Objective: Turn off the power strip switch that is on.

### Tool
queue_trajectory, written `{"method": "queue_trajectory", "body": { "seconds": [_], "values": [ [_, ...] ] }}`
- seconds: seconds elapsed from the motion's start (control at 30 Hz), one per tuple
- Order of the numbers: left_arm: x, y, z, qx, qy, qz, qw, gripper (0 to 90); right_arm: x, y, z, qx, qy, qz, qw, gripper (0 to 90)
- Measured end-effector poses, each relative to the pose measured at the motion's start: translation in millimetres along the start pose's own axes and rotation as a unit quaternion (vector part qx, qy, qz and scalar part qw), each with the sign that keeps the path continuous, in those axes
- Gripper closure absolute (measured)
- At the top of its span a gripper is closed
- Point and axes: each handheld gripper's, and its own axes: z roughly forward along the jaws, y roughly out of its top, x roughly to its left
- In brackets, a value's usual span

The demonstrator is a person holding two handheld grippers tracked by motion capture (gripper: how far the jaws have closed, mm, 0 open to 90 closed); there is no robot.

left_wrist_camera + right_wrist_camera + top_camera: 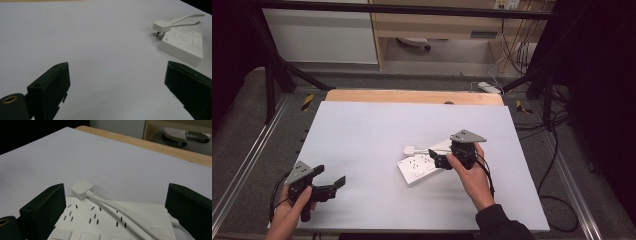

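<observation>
One white power strip [422, 167] is seen lying flat on the white surface [362, 140], a little right of the middle. Rows of small dark slots and some flat buttons are seen on its top in the right gripper view. A white cord [117, 211] is laid across the top of the power strip, and a small white plug [409, 149] is found at the end of the cord. The plug is seen just beside the far-left corner of the power strip. In the left gripper view, the plug [162, 25] is seen with its metal pins pointing down at the surface.

The right gripper [440, 159] is held by a hand [472, 175] right over the power strip. Its jaws are spread wide apart, and nothing is held between them. In the right gripper view, the power strip [105, 222] and the cord are seen between the two black jaws.

The left gripper [332, 182] is held by the other hand [294, 205] near the front-left corner of the surface, well apart from the power strip. Its jaws are spread wide too, with nothing between them but bare surface.

A strip of light wood [412, 96] is seen at the far edge of the surface.
</observation>
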Motion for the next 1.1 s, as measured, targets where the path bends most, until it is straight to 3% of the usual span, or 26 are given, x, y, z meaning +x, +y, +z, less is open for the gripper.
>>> {"method": "queue_trajectory", "body": {
  "seconds": [0.33,1.1],
  "values": [
    [0.3,-0.2,-0.3,0.002,0.003,0.001,1.0,6.2,-12.6,12.3,-12.9,-0.013,-0.017,0.004,0.9998,4.3],
    [0.2,-0.1,-1.2,0.001,0.002,-0.001,1.0,6.2,-41.0,14.7,-42.9,-0.032,-0.034,0.027,0.9985,2.5]
  ]
}}
